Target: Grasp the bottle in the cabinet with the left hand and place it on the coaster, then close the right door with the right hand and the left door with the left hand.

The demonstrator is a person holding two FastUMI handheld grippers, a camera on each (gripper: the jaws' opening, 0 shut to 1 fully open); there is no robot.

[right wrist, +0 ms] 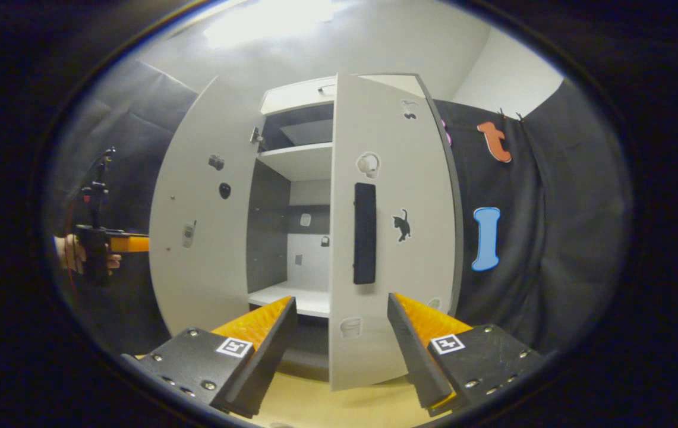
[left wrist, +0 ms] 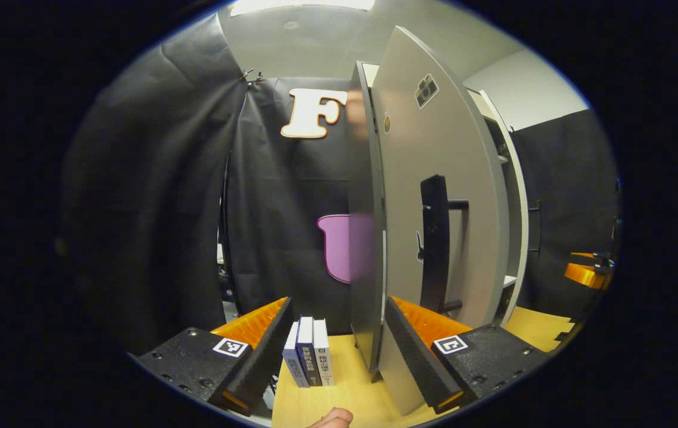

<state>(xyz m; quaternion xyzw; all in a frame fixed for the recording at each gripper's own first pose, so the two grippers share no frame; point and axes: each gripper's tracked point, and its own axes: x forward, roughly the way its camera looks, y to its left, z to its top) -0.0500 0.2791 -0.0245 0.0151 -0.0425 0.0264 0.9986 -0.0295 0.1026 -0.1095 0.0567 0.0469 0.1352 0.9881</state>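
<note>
Both doors still ajar: right tongs (right wrist: 341,345) apart facing right door (right wrist: 392,238), left tongs (left wrist: 336,351) apart by left door (left wrist: 434,178)

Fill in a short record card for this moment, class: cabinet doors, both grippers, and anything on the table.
left door: partly open
right door: partly open, black handle facing the camera
left gripper: open, the left door's edge between its fingers
right gripper: open, in front of the right door
hand: holds the left gripper beside the left door
books: three, upright on the table
</note>
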